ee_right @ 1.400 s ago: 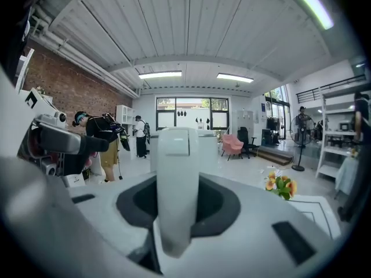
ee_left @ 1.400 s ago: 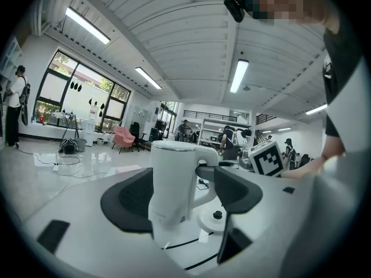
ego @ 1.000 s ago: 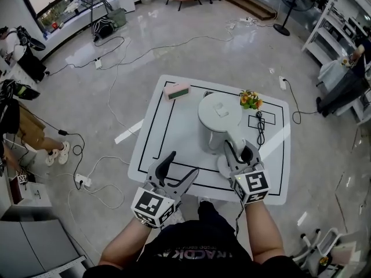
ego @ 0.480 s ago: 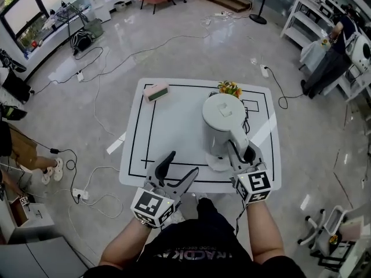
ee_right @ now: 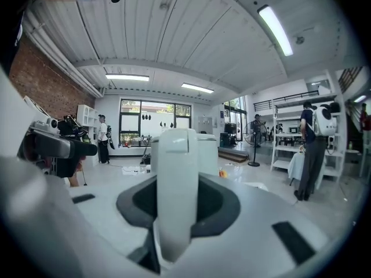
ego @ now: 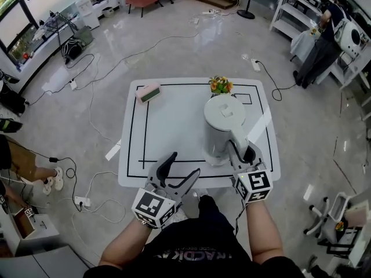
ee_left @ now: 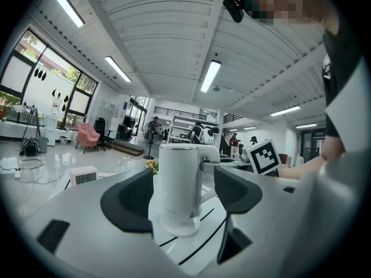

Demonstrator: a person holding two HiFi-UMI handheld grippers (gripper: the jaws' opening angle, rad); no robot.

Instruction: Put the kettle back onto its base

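Where the kettle (ego: pixel 223 120) stands, flowers (ego: pixel 219 85) sit just behind, clock (ego: pixel 148 92) well apart.

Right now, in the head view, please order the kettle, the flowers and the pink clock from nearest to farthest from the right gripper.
1. The kettle: its handle is in the right gripper, on the right side of the table.
2. The flowers: behind the kettle, at the far edge.
3. The pink clock: at the far left corner.

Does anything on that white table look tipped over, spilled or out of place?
Nothing stands out. The kettle stands upright on its base, its handle in the right gripper; the clock and flowers sit tidily, and no spill shows.
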